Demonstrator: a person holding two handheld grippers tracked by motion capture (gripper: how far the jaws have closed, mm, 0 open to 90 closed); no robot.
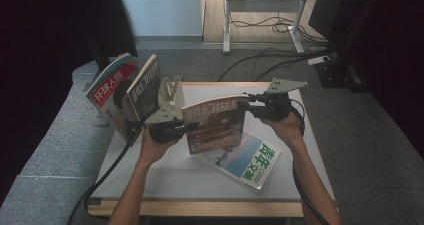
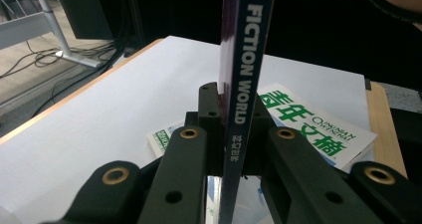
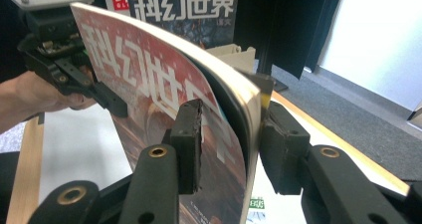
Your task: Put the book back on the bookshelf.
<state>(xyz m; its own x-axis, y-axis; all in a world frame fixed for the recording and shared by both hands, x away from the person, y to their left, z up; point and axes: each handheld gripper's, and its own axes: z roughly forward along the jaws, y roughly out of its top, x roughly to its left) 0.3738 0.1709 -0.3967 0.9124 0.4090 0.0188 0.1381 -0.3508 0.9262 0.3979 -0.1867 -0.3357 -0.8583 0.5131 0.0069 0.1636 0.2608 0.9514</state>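
pinching the upright magazine [image 1: 215, 122] at both edges, left tool [image 1: 186, 128] and right tool [image 1: 248, 101] grip it.

Held magazine [image 1: 215, 122]: red-brown cover, white characters across the top; spine dark blue-purple with white lettering. Flat magazine [image 1: 250, 162], right near: white cover, green characters, pale blue picture. Far left, first standing magazine [image 1: 111, 85]: red band with white characters, teal edge. Second standing magazine [image 1: 145, 87]: dark cover, white title. Rack [image 1: 170, 92]: beige. Table [image 1: 165, 170]: white top, light wood edge. Both grippers: black.
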